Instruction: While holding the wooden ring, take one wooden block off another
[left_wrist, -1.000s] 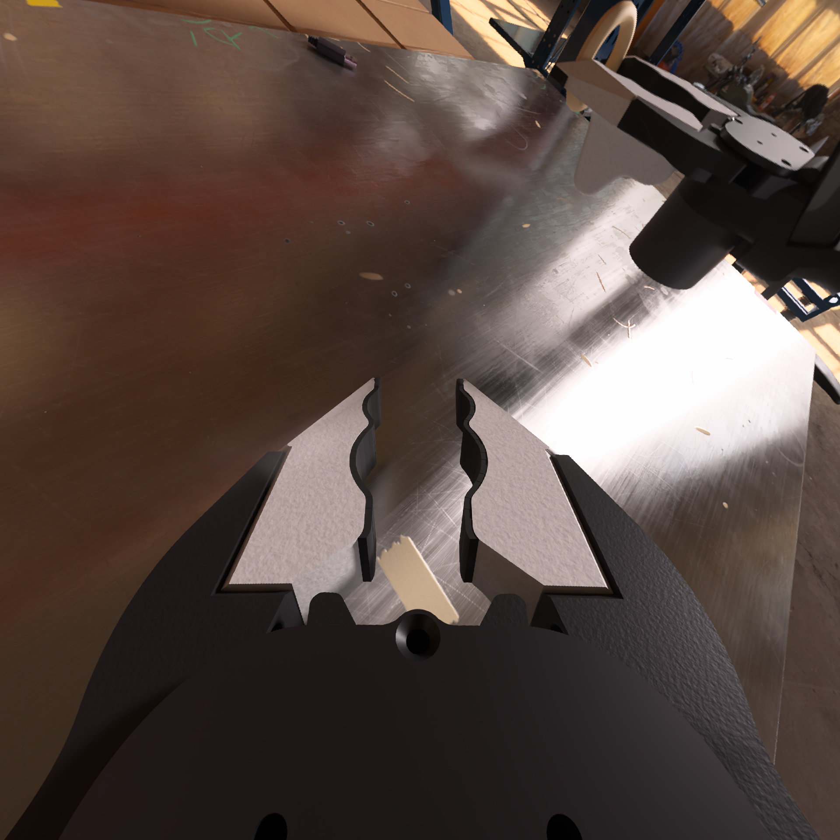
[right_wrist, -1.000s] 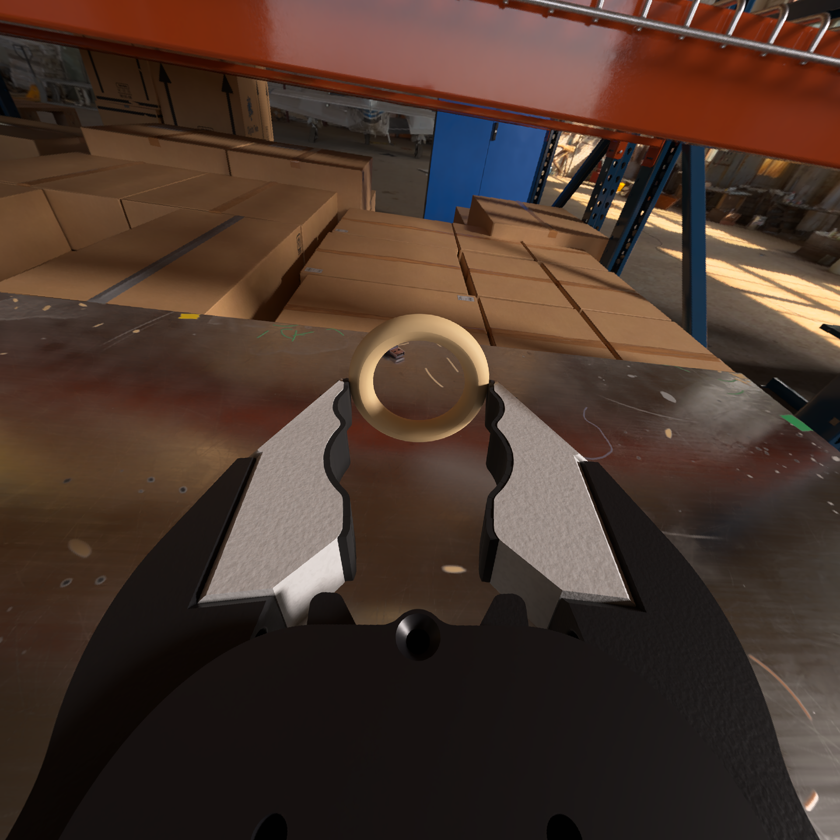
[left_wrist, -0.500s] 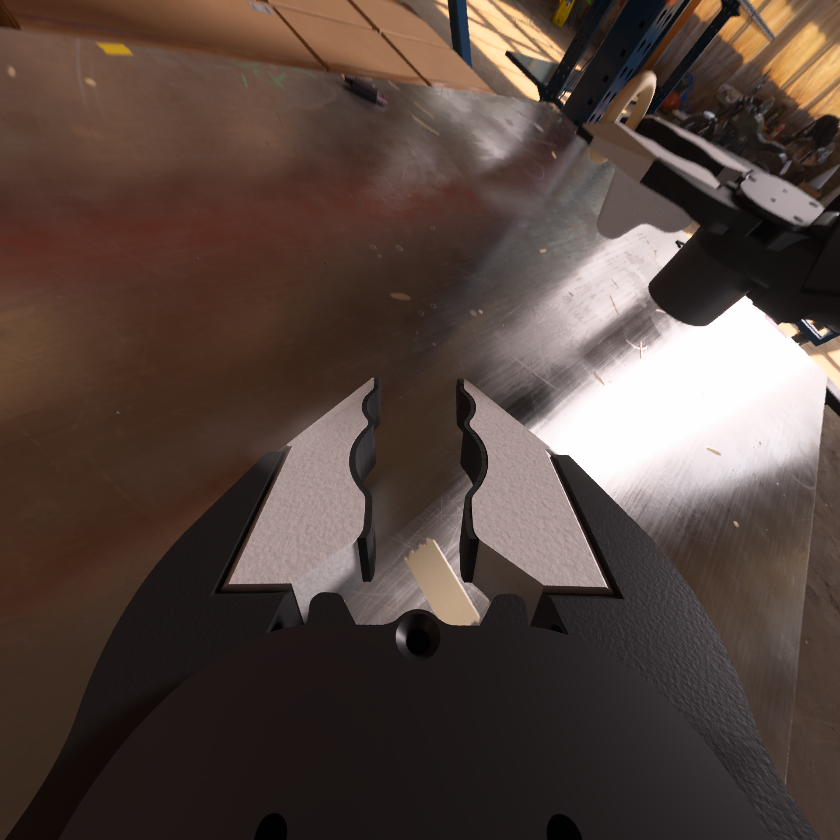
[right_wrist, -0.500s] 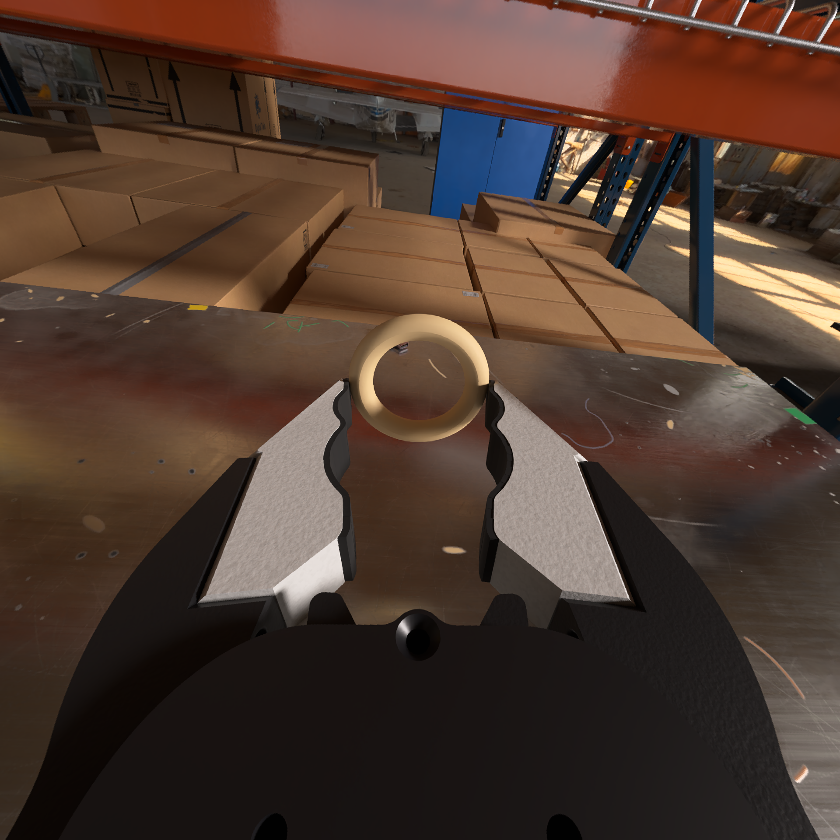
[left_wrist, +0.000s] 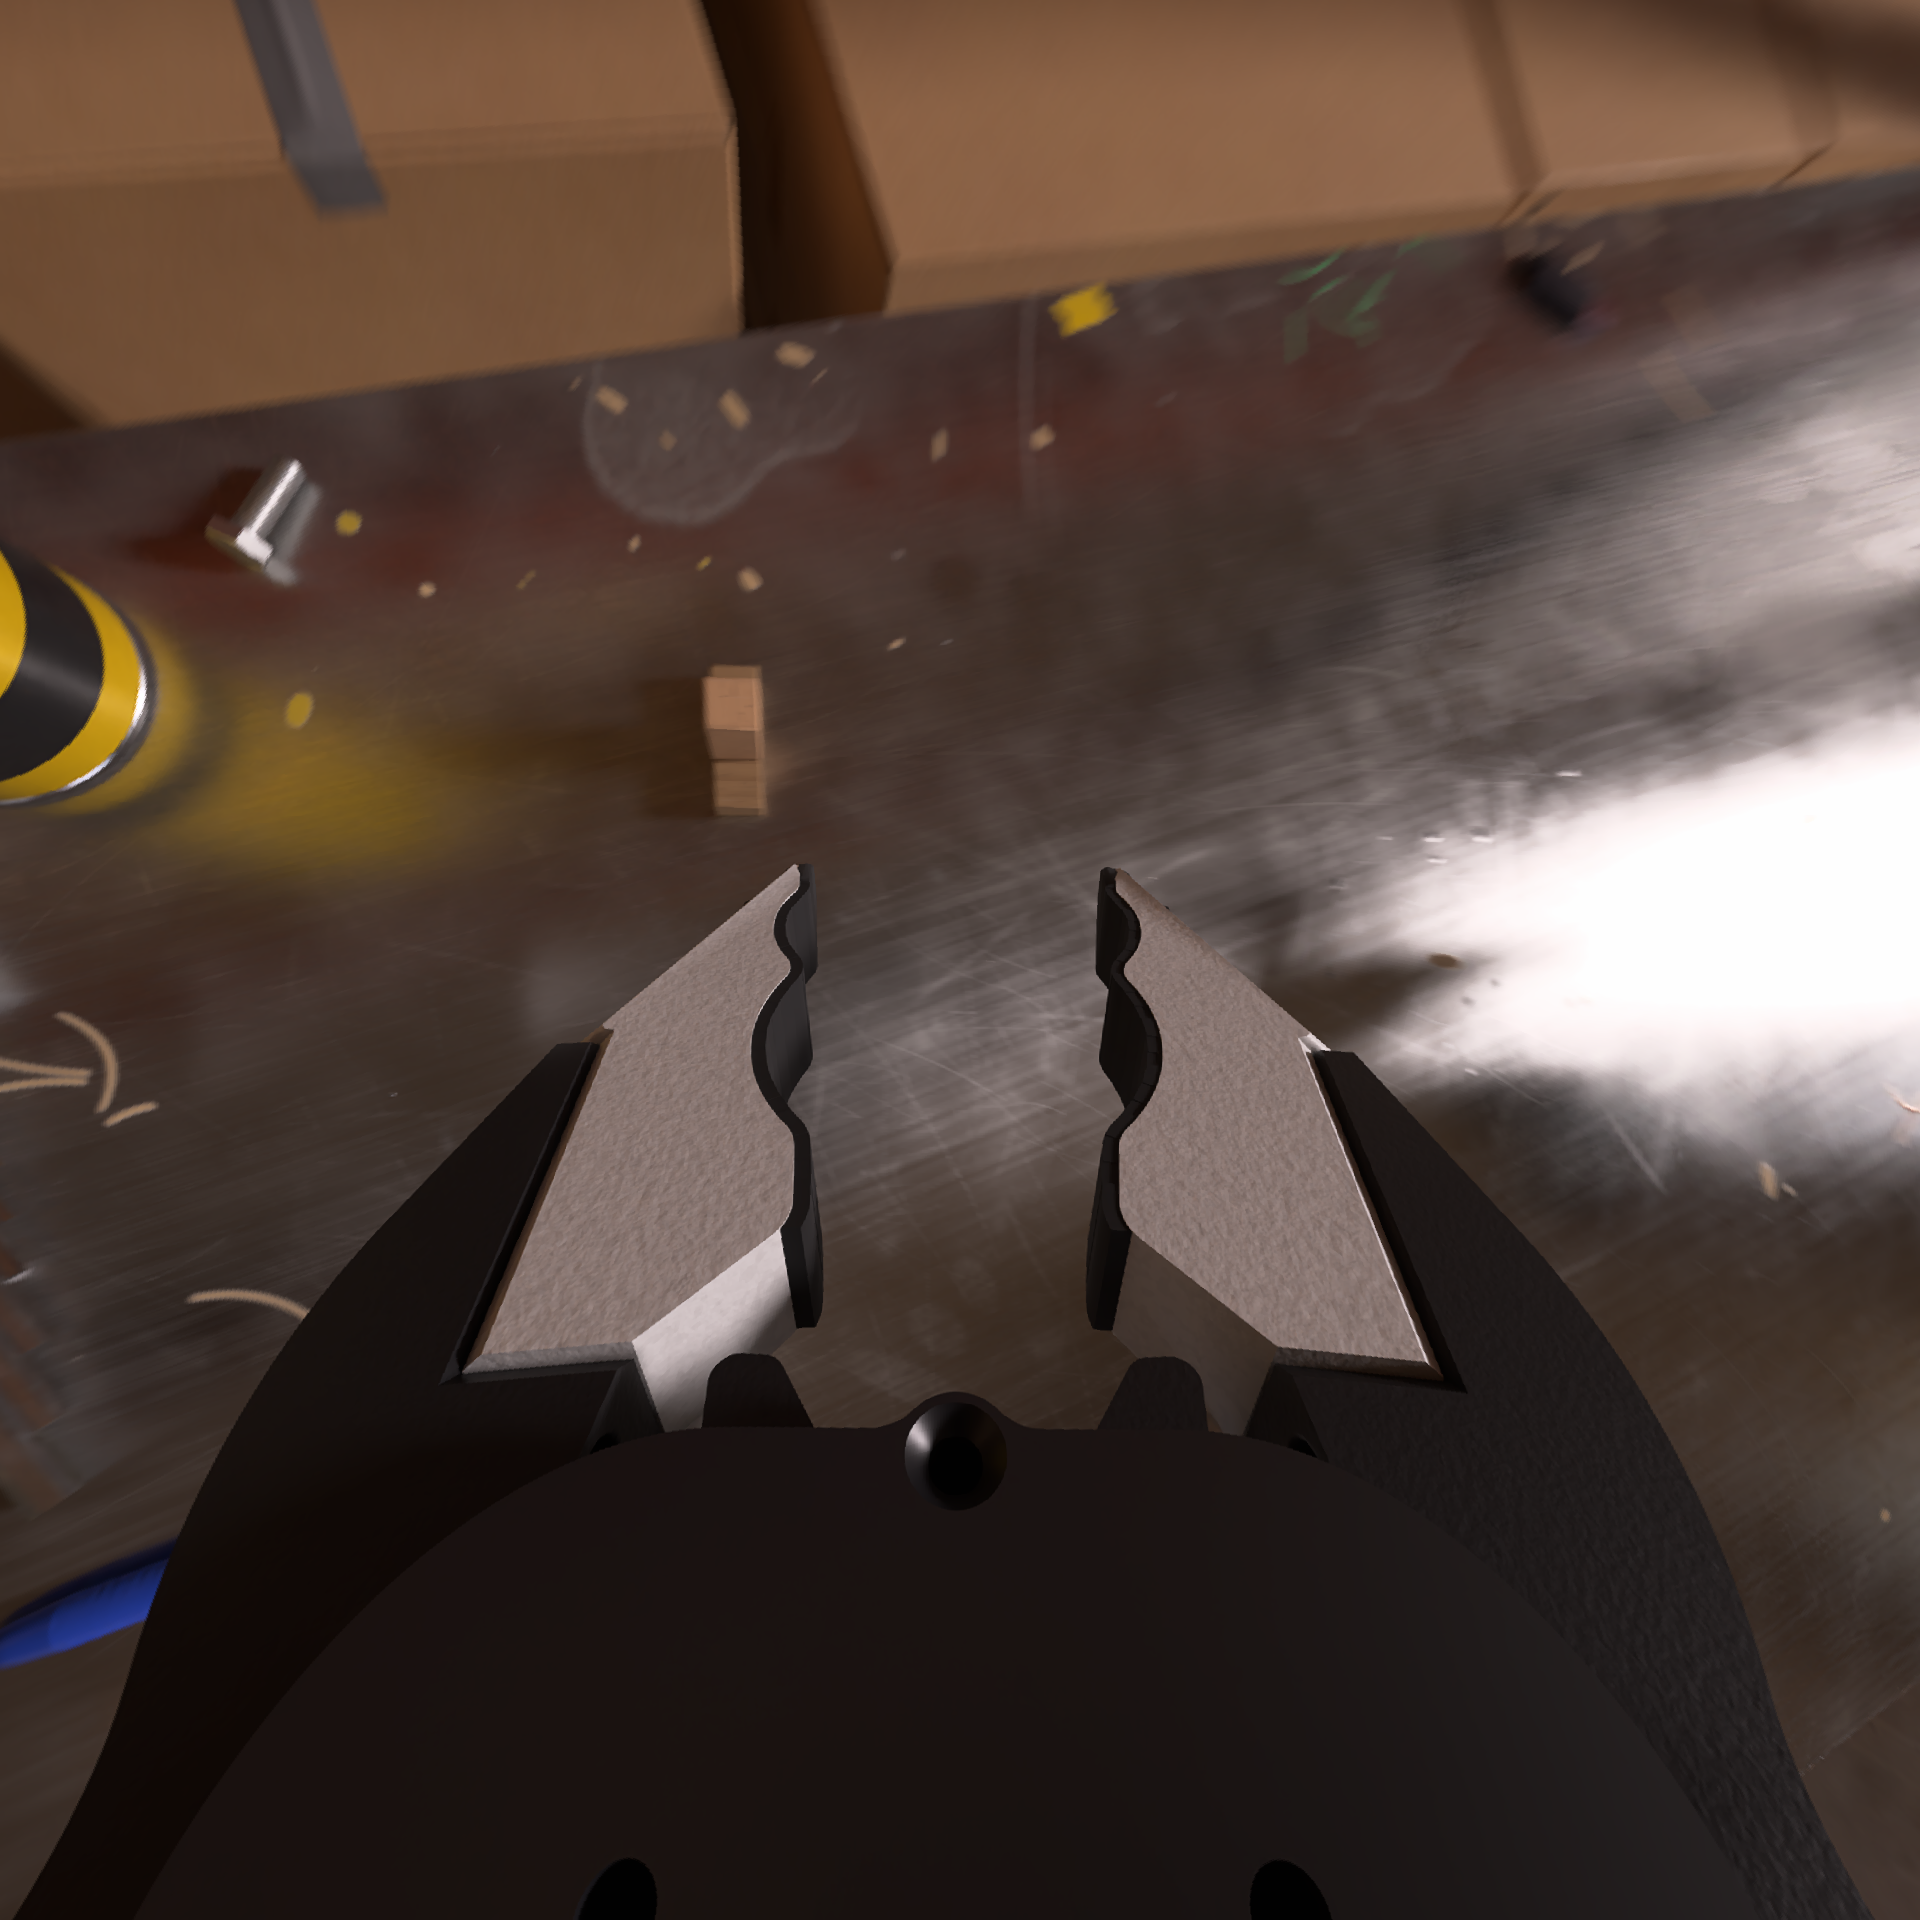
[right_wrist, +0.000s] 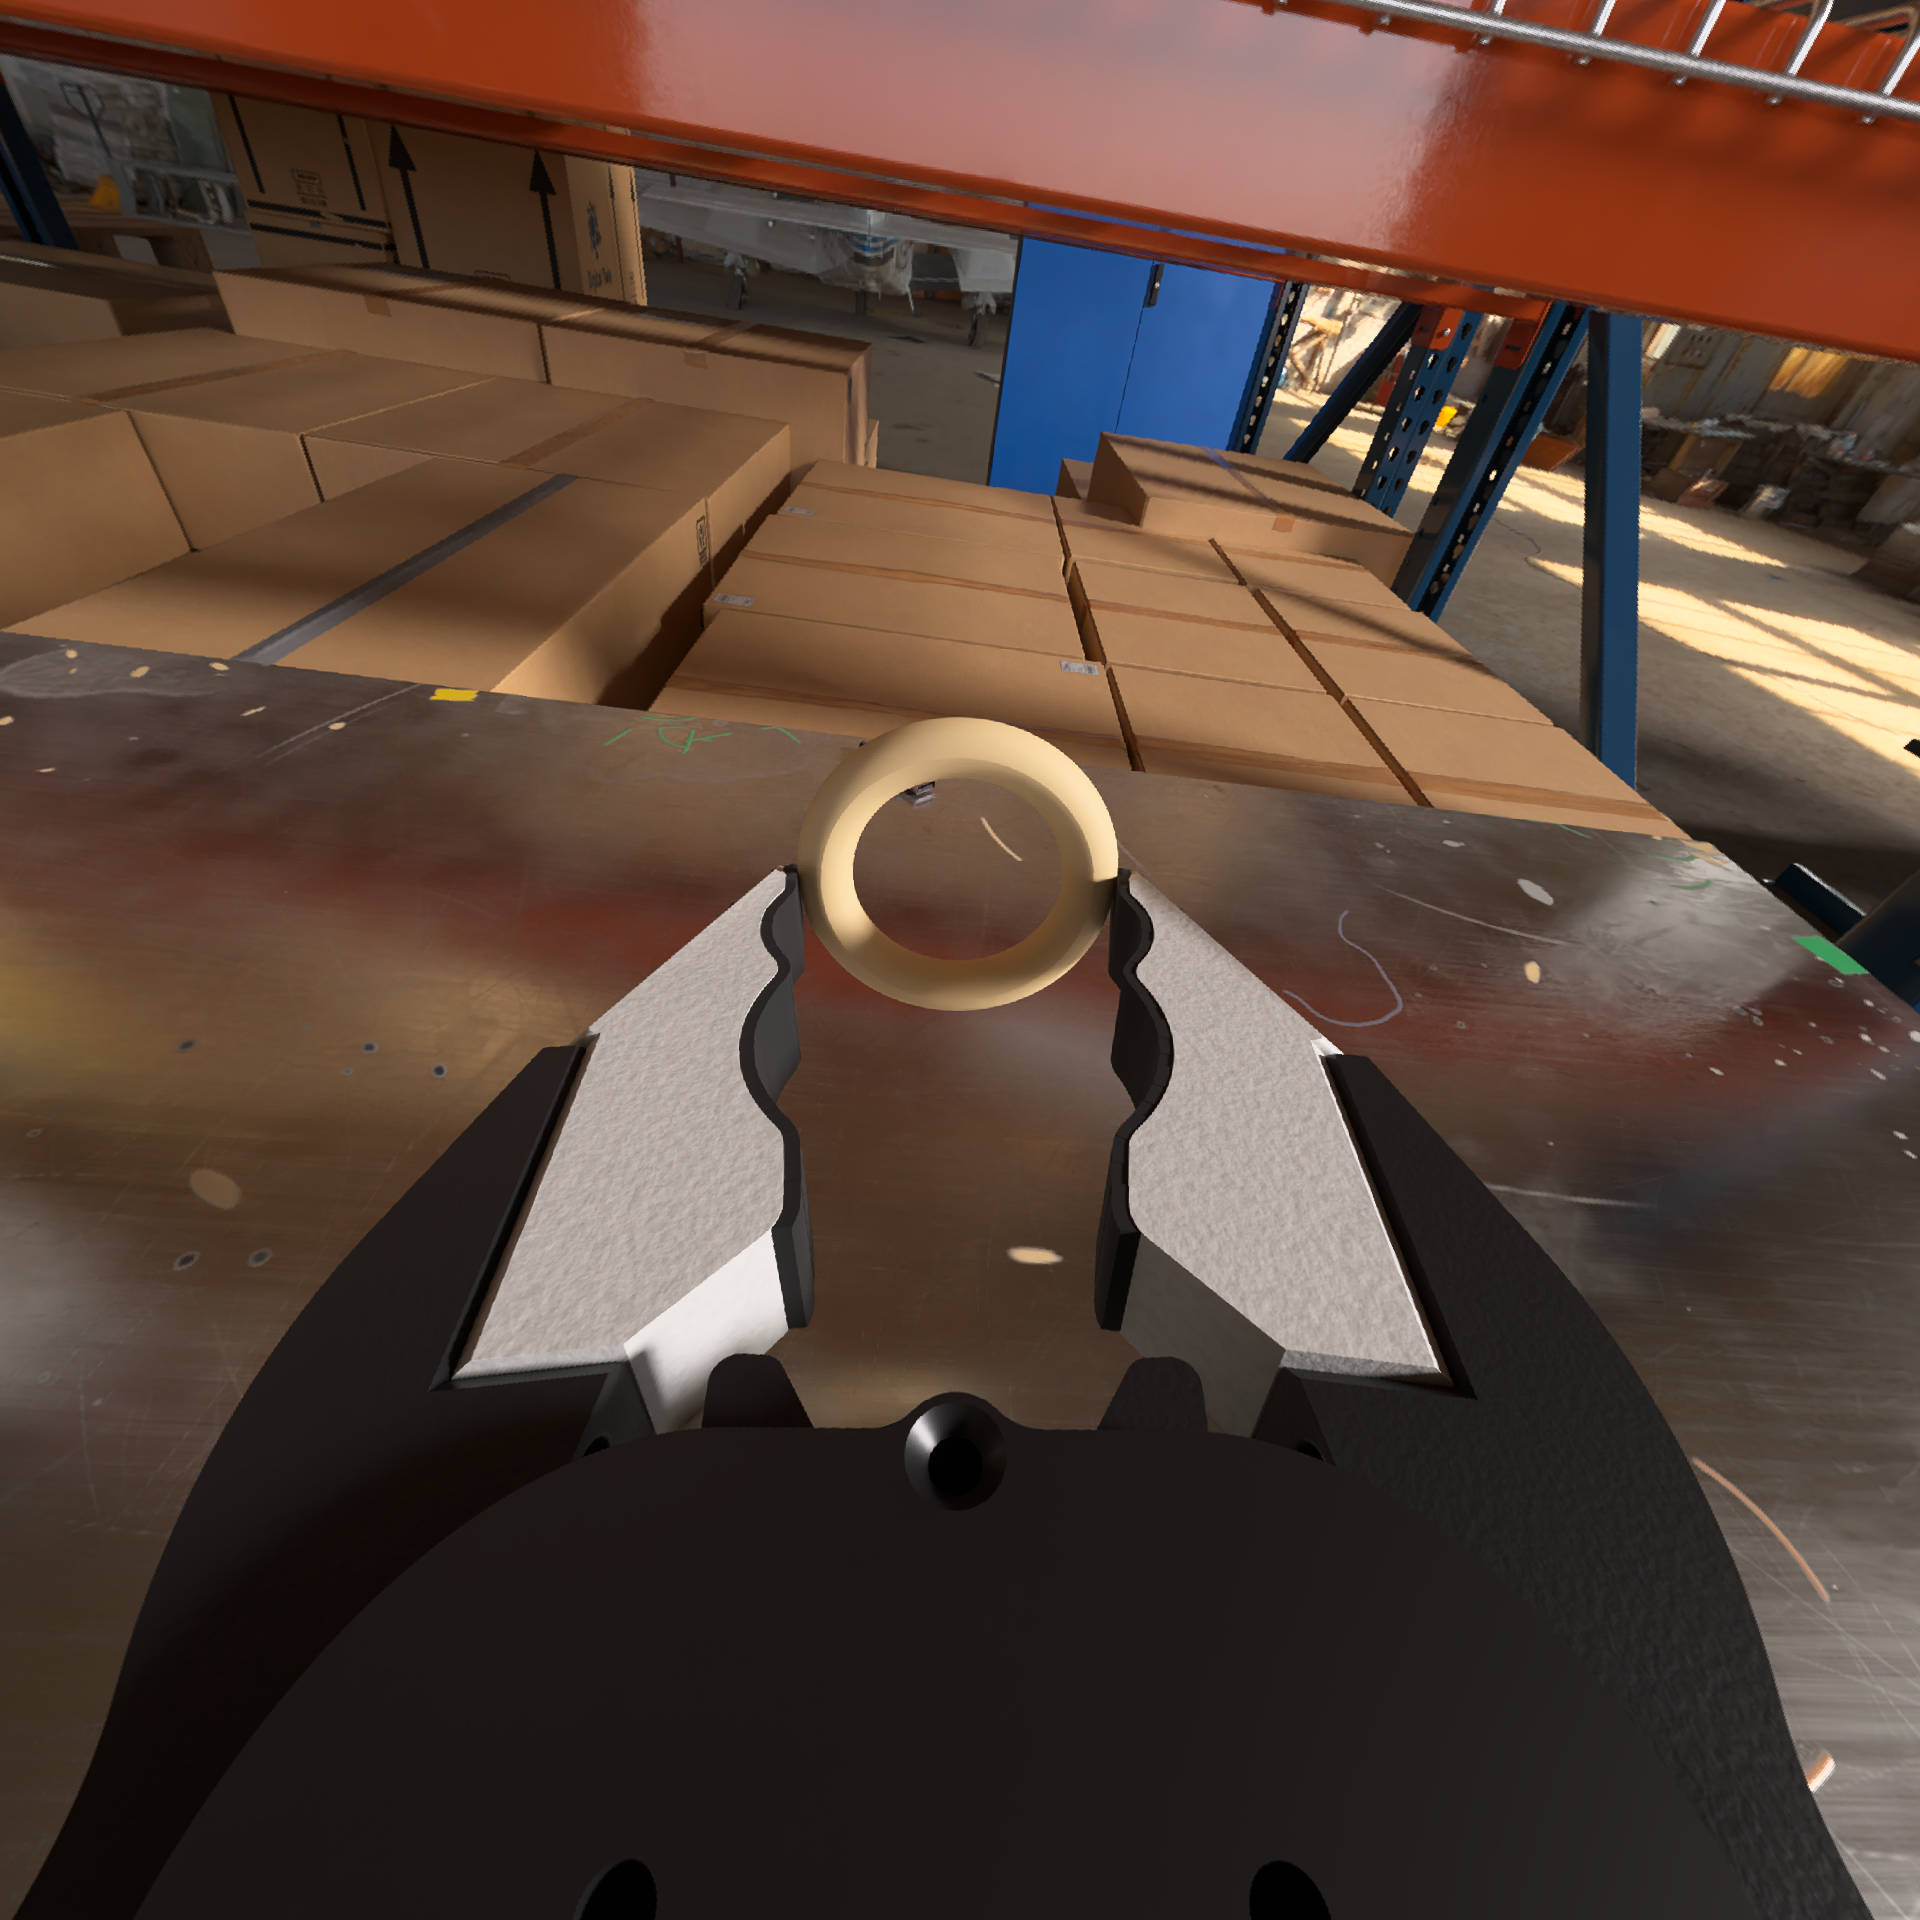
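In the left wrist view a small stack of wooden blocks (left_wrist: 736, 740), one on another, stands on the metal table (left_wrist: 1039, 675). My left gripper (left_wrist: 954, 883) is open and empty, above the table, with the stack ahead of it and a little to the left. In the right wrist view my right gripper (right_wrist: 954, 883) is shut on a pale wooden ring (right_wrist: 961, 864), held upright between its fingertips above the table (right_wrist: 416, 935). The blocks do not show in the right wrist view.
A yellow-and-black striped cylinder (left_wrist: 57, 696) stands at the left edge, with a steel bolt (left_wrist: 265, 520) behind it. Cardboard boxes (left_wrist: 416, 156) lie beyond the table's far edge. A blue object (left_wrist: 73, 1621) is at lower left. An orange rack beam (right_wrist: 1039, 114) hangs overhead.
My left gripper has swung to the left and opened wider; the block stack, bolt and striped cylinder have come into view, and the right gripper has left its view. The right gripper still holds the ring.
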